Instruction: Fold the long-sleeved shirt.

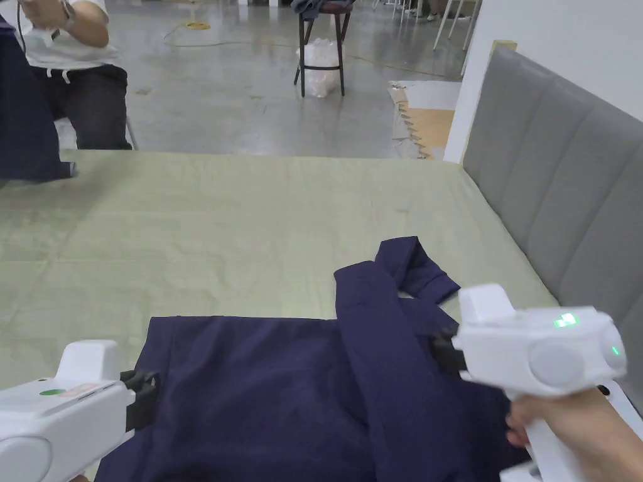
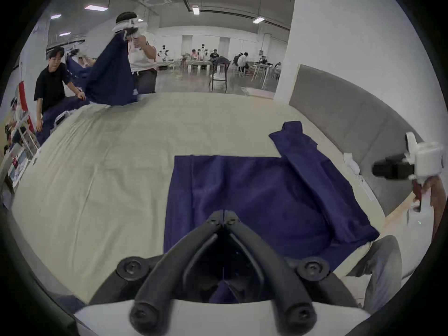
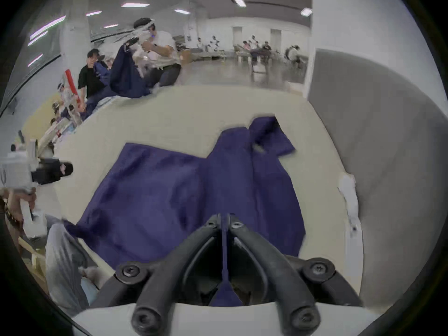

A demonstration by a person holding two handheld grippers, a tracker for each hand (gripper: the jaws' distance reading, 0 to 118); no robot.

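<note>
The long-sleeved shirt (image 1: 264, 389) is showing plain navy blue, with no pattern. The bed sheet (image 1: 251, 219) under it is looking pale olive green. The headboard (image 1: 565, 188) is showing grey, and both gripper bodies are appearing white with black jaws.

Big open hall, grey polished concrete floor (image 1: 238, 94), white walls, ceiling strip lights (image 2: 196, 9) on. Pale green sheet (image 1: 251, 226) covers the work surface, grey padded headboard (image 1: 565, 188) along its right. Dark stool (image 1: 321, 37) on floor, tables with seated people (image 2: 218, 57) far back.
</note>
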